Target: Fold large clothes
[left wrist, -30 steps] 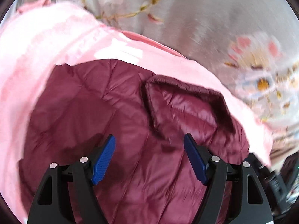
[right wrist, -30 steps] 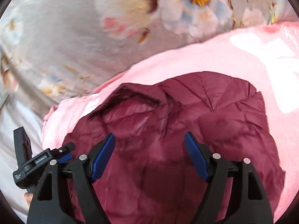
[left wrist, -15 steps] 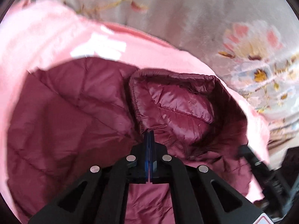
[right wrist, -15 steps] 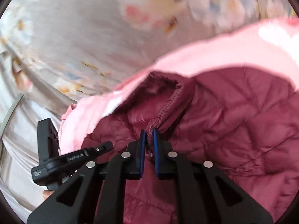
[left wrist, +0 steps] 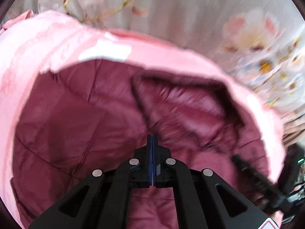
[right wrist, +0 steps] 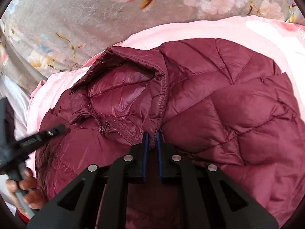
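A maroon quilted puffer jacket (right wrist: 219,103) lies on a pink blanket (right wrist: 209,30), collar (right wrist: 133,57) raised and zipper (right wrist: 122,131) partly open. My right gripper (right wrist: 151,136) is shut on the jacket fabric just below the collar seam. In the left wrist view the same jacket (left wrist: 76,118) fills the middle, blurred. My left gripper (left wrist: 152,139) is shut, its blue pads pressed together at the jacket near the collar (left wrist: 181,99); any fabric between them is hidden. The left gripper also shows at the left edge of the right wrist view (right wrist: 34,139), held by a hand.
The pink blanket (left wrist: 38,47) lies on a grey floral bedcover (right wrist: 76,15) that also shows in the left wrist view (left wrist: 190,9). The other gripper's black body (left wrist: 257,177) shows at the lower right of the left wrist view.
Both grippers were open a second ago and closed at the collar area half a second ago. Since then both stay shut; the collar has been lifted and the left view blurs with motion.
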The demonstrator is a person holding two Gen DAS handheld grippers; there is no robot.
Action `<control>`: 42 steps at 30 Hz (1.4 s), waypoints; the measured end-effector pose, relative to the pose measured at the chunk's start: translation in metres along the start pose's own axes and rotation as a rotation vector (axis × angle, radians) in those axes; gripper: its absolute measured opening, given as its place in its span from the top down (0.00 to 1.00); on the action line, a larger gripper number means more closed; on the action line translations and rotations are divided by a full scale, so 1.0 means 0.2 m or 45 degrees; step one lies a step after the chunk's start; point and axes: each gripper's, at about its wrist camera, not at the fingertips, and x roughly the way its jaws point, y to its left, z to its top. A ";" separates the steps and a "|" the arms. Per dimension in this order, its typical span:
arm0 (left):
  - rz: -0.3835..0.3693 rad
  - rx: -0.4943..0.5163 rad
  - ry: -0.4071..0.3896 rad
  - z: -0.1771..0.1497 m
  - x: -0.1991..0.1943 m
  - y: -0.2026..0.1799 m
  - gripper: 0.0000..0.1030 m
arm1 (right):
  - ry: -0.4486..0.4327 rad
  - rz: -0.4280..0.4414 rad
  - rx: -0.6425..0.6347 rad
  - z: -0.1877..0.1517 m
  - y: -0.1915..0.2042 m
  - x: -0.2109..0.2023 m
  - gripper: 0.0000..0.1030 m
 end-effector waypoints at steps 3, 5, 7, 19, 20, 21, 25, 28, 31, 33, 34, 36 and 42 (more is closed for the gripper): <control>-0.029 0.023 -0.046 0.07 -0.07 -0.07 1.00 | -0.118 -0.071 -0.039 0.02 0.06 -0.13 0.91; 0.001 0.041 -0.043 0.12 -0.03 -0.12 1.00 | -0.187 -0.090 -0.060 0.06 0.12 -0.19 0.91; 0.038 0.038 -0.014 0.13 0.05 -0.14 1.00 | -0.213 -0.084 -0.097 0.10 0.18 -0.20 0.91; 0.160 0.124 -0.022 -0.09 0.26 -0.07 0.97 | -0.072 -0.196 -0.220 -0.03 0.19 0.11 0.92; 0.174 0.140 -0.036 -0.10 0.26 -0.07 0.97 | -0.077 -0.210 -0.234 -0.03 0.20 0.12 0.92; 0.193 0.158 -0.043 -0.11 0.27 -0.08 0.97 | -0.078 -0.217 -0.242 -0.04 0.21 0.12 0.92; 0.212 0.176 -0.050 -0.10 0.27 -0.10 0.97 | -0.078 -0.184 -0.216 -0.01 0.19 0.12 0.92; 0.240 0.207 -0.055 -0.09 0.23 -0.13 0.97 | -0.100 -0.112 -0.164 0.01 0.16 0.04 0.90; 0.157 0.176 -0.081 0.01 0.11 -0.12 0.97 | -0.191 -0.056 -0.140 0.12 0.17 -0.08 0.89; 0.124 0.119 -0.135 0.13 0.02 -0.12 0.97 | -0.240 -0.018 -0.087 0.26 0.16 -0.14 0.89; 0.112 0.094 -0.150 0.19 0.00 -0.12 0.97 | -0.244 0.017 -0.045 0.34 0.15 -0.13 0.89; 0.117 0.054 -0.164 0.32 -0.01 -0.14 0.97 | -0.253 0.047 0.028 0.45 0.14 -0.10 0.89; 0.121 -0.056 -0.032 0.53 0.18 -0.14 0.97 | -0.151 0.071 0.091 0.60 0.17 0.15 0.89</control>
